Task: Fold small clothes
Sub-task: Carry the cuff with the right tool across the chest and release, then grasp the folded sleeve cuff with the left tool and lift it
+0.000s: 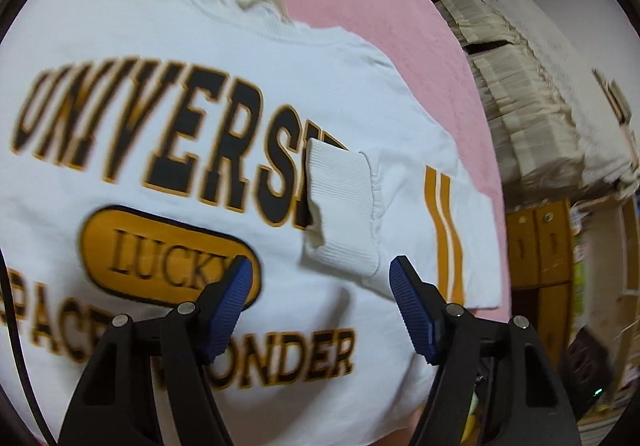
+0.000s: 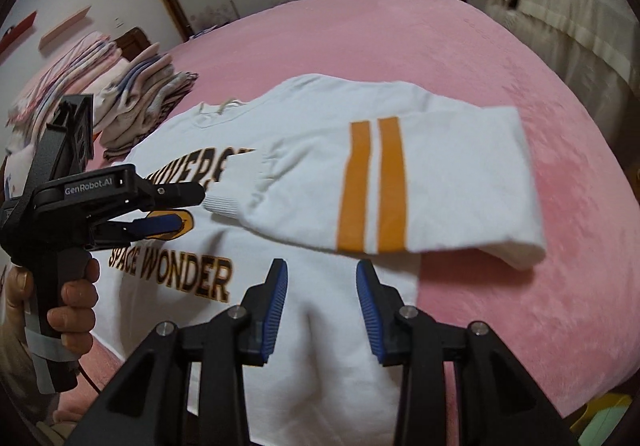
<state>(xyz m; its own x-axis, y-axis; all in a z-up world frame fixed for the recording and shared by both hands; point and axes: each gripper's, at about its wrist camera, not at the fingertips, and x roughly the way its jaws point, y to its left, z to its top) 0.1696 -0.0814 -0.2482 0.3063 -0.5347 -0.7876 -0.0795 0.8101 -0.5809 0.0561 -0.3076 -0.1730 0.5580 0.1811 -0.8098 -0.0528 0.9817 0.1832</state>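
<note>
The white sweatshirt point(image 2: 320, 326) lay flat on the pink bed cover point(image 2: 400, 33), print side up, with black-and-gold lettering and a gold oval badge point(image 1: 160, 254) across the chest. One sleeve point(image 2: 432, 181) was folded in over the body, its two orange stripes point(image 2: 372, 185) showing and its ribbed cuff point(image 1: 340, 205) resting on the end of the big top word.

The left gripper point(image 1: 320, 274) hung over the chest print, jaws spread wide with nothing between them; the cuff sat just beyond its blue fingertips point(image 1: 402, 270), apart from them. From the right wrist view that same gripper point(image 2: 180, 209) came in side-on from the left edge, the person's hand point(image 2: 68, 298) wrapped around its grip, and the tips were near the cuff above the badge.

The right gripper point(image 2: 322, 270) hovered over the lower part of the sweatshirt, just below the folded sleeve, jaws open and holding nothing.

Off at the far left of the bed sat a stack of folded clothes point(image 2: 132, 101). A beige padded piece of furniture point(image 2: 560, 5) stood beyond the bed's far right corner.
</note>
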